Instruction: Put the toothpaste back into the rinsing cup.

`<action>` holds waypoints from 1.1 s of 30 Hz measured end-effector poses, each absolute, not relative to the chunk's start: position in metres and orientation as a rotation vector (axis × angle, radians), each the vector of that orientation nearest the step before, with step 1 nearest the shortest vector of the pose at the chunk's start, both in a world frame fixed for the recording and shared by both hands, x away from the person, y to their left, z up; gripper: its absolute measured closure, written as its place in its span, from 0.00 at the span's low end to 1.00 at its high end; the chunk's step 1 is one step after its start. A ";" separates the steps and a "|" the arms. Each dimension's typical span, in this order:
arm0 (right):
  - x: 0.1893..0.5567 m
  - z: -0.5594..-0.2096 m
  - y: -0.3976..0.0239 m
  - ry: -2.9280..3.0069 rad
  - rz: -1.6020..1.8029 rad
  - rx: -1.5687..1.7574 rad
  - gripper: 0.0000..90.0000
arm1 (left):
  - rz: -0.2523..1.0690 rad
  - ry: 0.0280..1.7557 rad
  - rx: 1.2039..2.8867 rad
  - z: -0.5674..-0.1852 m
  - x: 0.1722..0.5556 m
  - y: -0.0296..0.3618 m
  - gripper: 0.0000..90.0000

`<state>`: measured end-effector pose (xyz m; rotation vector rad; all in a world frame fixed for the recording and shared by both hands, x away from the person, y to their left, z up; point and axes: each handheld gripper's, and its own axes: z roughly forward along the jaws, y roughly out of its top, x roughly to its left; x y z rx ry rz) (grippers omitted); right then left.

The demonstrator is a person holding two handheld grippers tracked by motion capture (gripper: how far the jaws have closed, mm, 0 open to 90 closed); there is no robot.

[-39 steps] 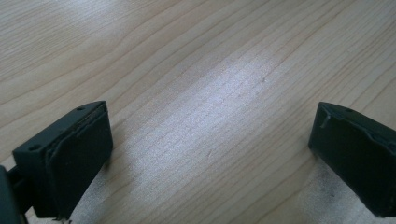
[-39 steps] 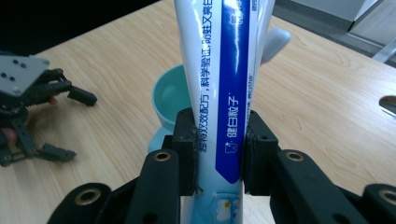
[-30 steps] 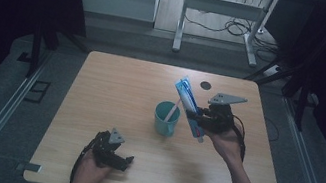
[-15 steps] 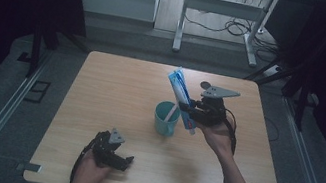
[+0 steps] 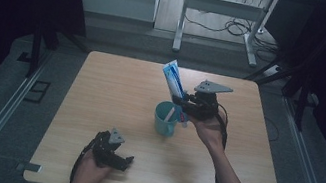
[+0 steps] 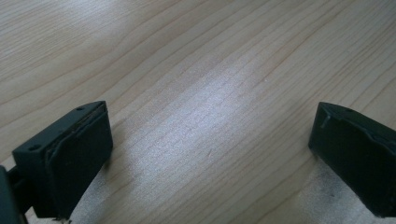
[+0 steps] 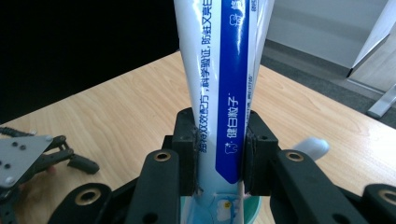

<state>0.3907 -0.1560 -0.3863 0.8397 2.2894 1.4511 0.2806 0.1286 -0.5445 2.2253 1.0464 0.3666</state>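
Down at the near edge, the left tool point(image 5: 114, 156) sat low on the wooden bench point(image 5: 100, 90), its jaws spread wide with only bare wood between them. Further out, mid-bench, stood the teal cup point(image 5: 165, 118) with a white stick leaning inside. Right above its far rim, the right tool point(image 5: 187, 107) pinched the blue-and-white toothpaste tube point(image 7: 219, 93) near its lower end, the tube nearly upright, its top tilted away from the hand.

Light wooden table point(image 5: 100, 90) with teal cup point(image 5: 165, 118)
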 end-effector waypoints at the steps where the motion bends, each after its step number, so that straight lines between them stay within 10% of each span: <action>1: 0.391 -0.386 -0.155 2.286 1.452 0.839 0.78 | 0.367 1.046 2.225 -0.544 0.281 0.129 0.00; 33: 0.410 -0.404 -0.119 2.233 1.489 0.850 0.78 | 0.361 1.038 2.234 -0.544 0.281 0.129 0.00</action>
